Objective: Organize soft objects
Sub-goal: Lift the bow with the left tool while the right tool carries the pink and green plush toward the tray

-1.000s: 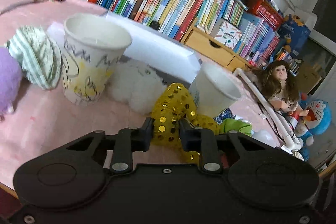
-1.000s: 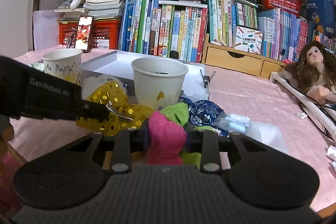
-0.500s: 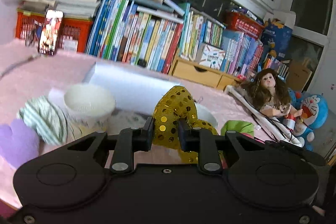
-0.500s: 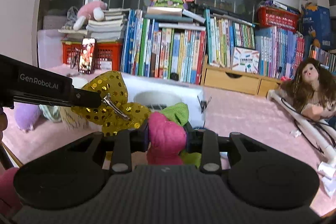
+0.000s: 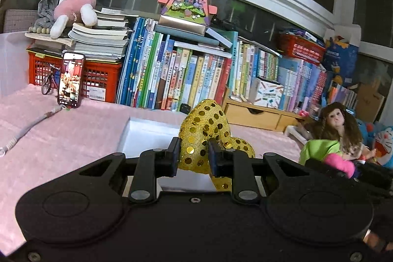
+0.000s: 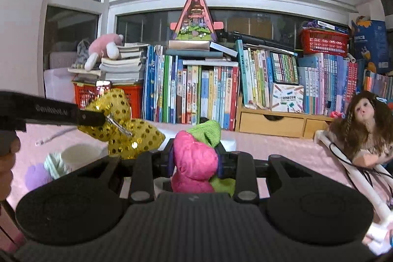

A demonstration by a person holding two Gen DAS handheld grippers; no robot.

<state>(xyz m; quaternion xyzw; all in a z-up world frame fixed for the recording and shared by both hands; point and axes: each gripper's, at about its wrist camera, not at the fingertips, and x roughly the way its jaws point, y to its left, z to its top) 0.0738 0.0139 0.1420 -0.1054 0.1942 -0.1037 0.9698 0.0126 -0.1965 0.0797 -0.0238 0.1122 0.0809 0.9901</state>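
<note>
Gold sequined toy (image 5: 205, 136), clamped between the jaws of the left gripper (image 5: 192, 156) and held above the pink cloth (image 5: 61, 139). At 3 o'clock from it, the right gripper (image 6: 195, 161) grips a pink-and-green soft toy (image 6: 194, 161), likewise clear of the cloth.

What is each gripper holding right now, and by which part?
Left gripper pinches the gold sequined bow at its narrow middle. Right gripper clamps the pink and green soft toy across its pink part.
</note>
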